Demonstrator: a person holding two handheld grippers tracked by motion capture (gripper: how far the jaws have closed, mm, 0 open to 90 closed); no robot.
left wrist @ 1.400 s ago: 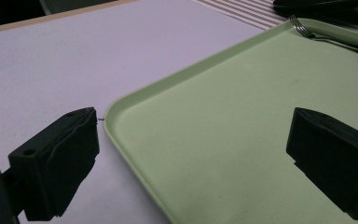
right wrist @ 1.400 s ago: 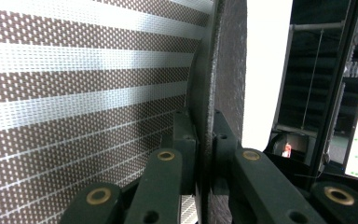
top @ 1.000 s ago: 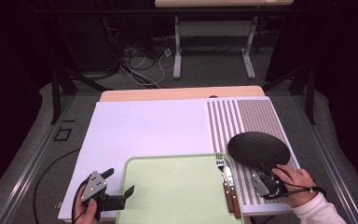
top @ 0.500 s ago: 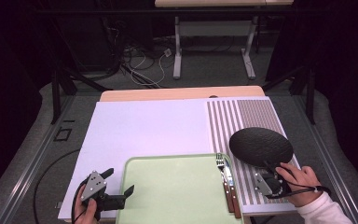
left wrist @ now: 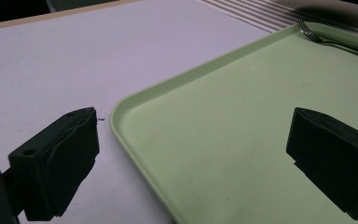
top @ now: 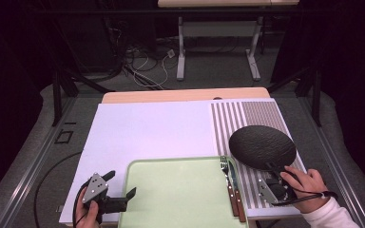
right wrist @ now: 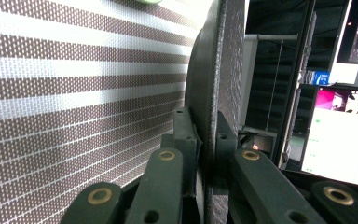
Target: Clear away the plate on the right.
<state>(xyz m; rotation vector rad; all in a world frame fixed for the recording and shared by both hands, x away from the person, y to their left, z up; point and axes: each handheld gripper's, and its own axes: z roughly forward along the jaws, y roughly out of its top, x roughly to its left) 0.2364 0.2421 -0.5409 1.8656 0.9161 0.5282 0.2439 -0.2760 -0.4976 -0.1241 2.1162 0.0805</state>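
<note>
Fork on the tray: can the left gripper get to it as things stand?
Probably yes. The left gripper is open at the tray's near-left edge, and the tray floor between it and the fork at the right rim is bare. The right gripper, clamping the plate, stays off that path.

A pale green tray (top: 176,194) lies at the near edge of a white table (top: 147,128). A fork (top: 228,183) and a knife (top: 237,199) with brown handles lie side by side along the tray's right edge. A striped mat (top: 247,114) covers the table's right part. Cables (top: 142,66) lie on the floor beyond the far edge.
</note>
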